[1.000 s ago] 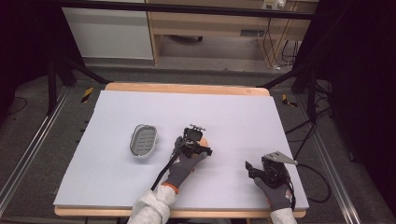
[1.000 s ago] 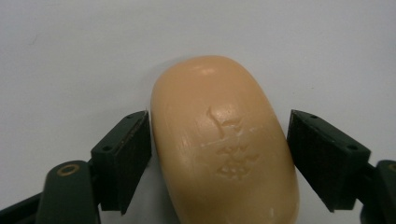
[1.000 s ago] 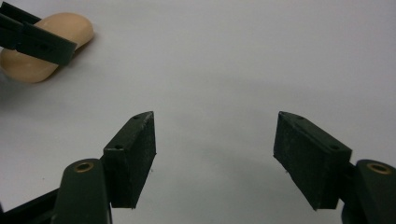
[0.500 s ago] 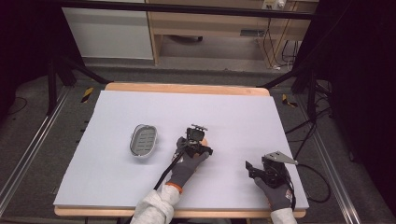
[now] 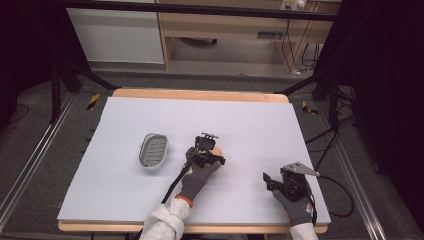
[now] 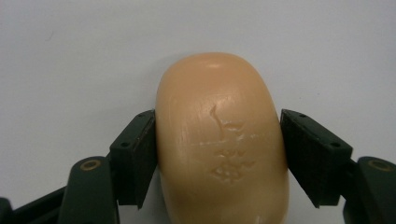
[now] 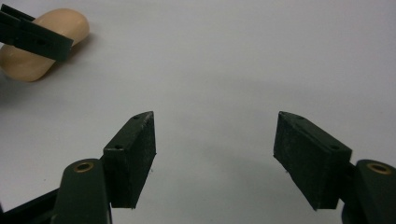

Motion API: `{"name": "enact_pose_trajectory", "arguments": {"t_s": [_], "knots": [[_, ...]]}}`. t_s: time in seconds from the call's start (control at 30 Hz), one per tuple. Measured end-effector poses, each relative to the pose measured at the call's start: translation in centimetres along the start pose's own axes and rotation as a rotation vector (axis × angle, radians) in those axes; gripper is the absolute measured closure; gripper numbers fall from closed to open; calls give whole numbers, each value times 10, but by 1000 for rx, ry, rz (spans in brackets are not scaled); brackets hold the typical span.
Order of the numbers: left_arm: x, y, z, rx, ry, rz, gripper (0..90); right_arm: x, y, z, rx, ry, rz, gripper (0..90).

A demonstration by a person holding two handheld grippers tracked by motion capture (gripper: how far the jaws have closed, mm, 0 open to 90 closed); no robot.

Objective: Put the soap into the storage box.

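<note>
A wooden table (image 5: pixel 200 93) covered by a pale sheet (image 5: pixel 150 200) is set on a grey floor (image 5: pixel 30 115). Beyond its far edge, a white panel (image 5: pixel 117 35) and a wooden shelf unit (image 5: pixel 225 25) are seen, with cables (image 5: pixel 292 50) hung beside dark surroundings.

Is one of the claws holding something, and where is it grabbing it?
The left gripper has a peach bar of soap between its jaws, one at each long side near the middle. The right gripper is open over the bare table, holding nothing.
</note>
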State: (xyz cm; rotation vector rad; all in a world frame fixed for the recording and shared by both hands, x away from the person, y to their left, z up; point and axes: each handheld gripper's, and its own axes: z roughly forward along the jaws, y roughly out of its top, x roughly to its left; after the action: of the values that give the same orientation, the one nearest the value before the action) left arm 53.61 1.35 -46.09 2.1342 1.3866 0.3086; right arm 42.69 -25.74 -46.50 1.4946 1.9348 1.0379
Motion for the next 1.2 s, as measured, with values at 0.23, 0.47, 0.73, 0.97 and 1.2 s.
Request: {"name": "enact_pose_trajectory", "arguments": {"t_s": [0.23, 0.47, 0.73, 0.97, 1.2], "knots": [[0, -2, -13, -27, -29, 14, 308, 0, 0, -1, -1, 2, 7, 296], [5, -4, -34, -72, -53, 25, 311, 0, 0, 0, -5, -4, -3, 296], [15, -5, -58, -111, -69, 28, 313, 0, 0, 0, -6, -3, 0, 295], [27, -8, -76, -143, -86, 29, 314, 0, -1, -1, -4, 2, 7, 295], [41, -10, -98, -171, -86, 34, 316, -1, -1, 0, -6, -5, -9, 295]]}}
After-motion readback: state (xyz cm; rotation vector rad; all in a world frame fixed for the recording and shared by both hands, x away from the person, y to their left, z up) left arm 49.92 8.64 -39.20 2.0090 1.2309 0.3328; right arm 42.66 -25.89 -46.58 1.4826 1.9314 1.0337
